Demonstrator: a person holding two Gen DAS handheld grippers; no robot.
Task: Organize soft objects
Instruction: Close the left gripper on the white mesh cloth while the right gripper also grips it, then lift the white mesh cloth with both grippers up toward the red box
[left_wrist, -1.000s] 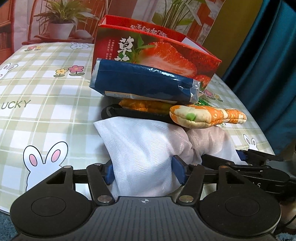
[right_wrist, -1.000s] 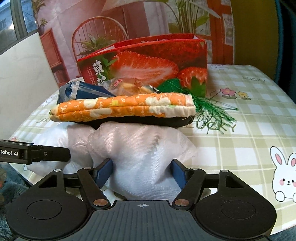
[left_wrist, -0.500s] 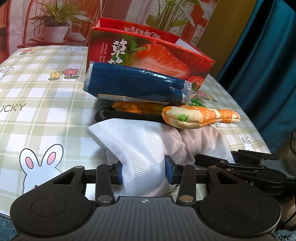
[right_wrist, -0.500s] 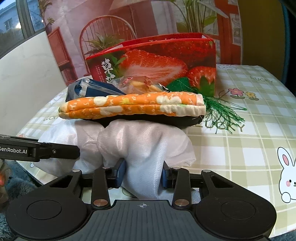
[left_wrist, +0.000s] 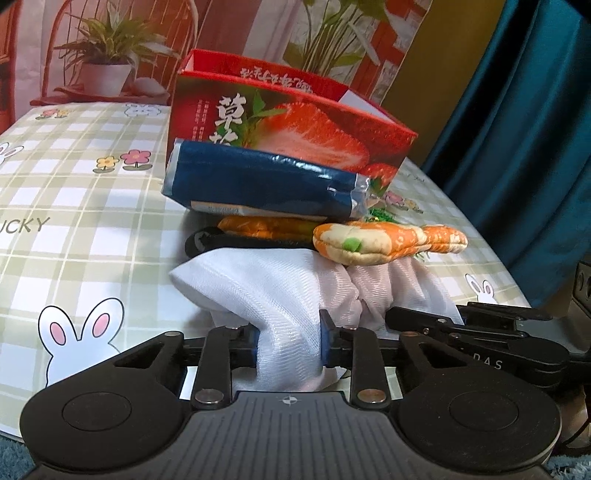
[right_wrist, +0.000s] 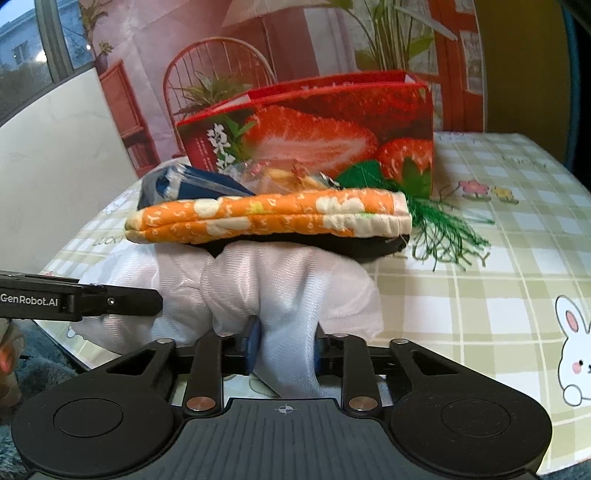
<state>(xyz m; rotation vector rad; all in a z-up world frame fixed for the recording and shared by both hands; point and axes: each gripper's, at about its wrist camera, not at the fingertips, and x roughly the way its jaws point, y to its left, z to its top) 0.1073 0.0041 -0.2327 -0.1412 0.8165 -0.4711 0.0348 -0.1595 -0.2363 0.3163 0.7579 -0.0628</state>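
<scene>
A white mesh cloth (left_wrist: 266, 291) lies bunched at the near edge of the table. My left gripper (left_wrist: 288, 345) is shut on its left part. My right gripper (right_wrist: 284, 349) is shut on its right part (right_wrist: 291, 295). On the cloth rest a black item (left_wrist: 236, 242) and an orange carrot-shaped plush (right_wrist: 269, 218) with green fringe (right_wrist: 443, 225). A blue packet (left_wrist: 262, 182) lies on top of the pile. The right gripper's body (left_wrist: 480, 343) shows in the left wrist view, and the left one's (right_wrist: 77, 301) in the right wrist view.
A red strawberry-print box (left_wrist: 291, 122) stands open just behind the pile, also in the right wrist view (right_wrist: 325, 129). A clear snack bag (right_wrist: 284, 175) lies by the blue packet. The table (left_wrist: 74, 206) has a green checked cloth with rabbits. A teal curtain (left_wrist: 524, 129) hangs at the right.
Both grippers have closed from wide open onto the white cloth, pinching it into folds. The pile on top has stayed in place.
</scene>
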